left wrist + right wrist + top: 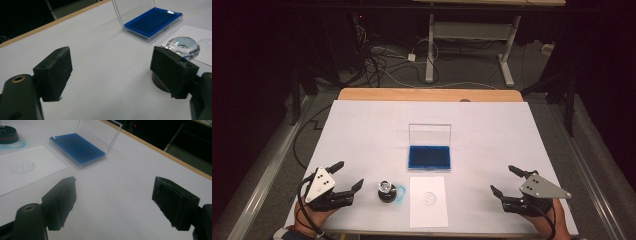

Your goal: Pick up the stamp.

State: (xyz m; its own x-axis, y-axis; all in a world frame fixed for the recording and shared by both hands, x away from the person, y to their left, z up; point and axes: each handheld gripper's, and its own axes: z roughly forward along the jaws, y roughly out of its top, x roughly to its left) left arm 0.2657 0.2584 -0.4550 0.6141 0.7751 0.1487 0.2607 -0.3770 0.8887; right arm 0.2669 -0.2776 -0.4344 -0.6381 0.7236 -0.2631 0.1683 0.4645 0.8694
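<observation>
Big white table (pixel 362 130), open blue ink pad (pixel 429 156) well ahead of both sets of fingers, stamped paper (pixel 428 200) between them. Stamp (pixel 385 190) sits just right of the left gripper (pixel 348 175), fingers wide and empty; right gripper (pixel 506 180) same. Crystal top looks slippery, so a pinch could tip it and smear ink. Stamp's face is hidden.

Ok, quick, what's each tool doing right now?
Left tool: open, holding nothing, beside the stamp without touching it.
Right tool: open, holding nothing, over bare table.
</observation>
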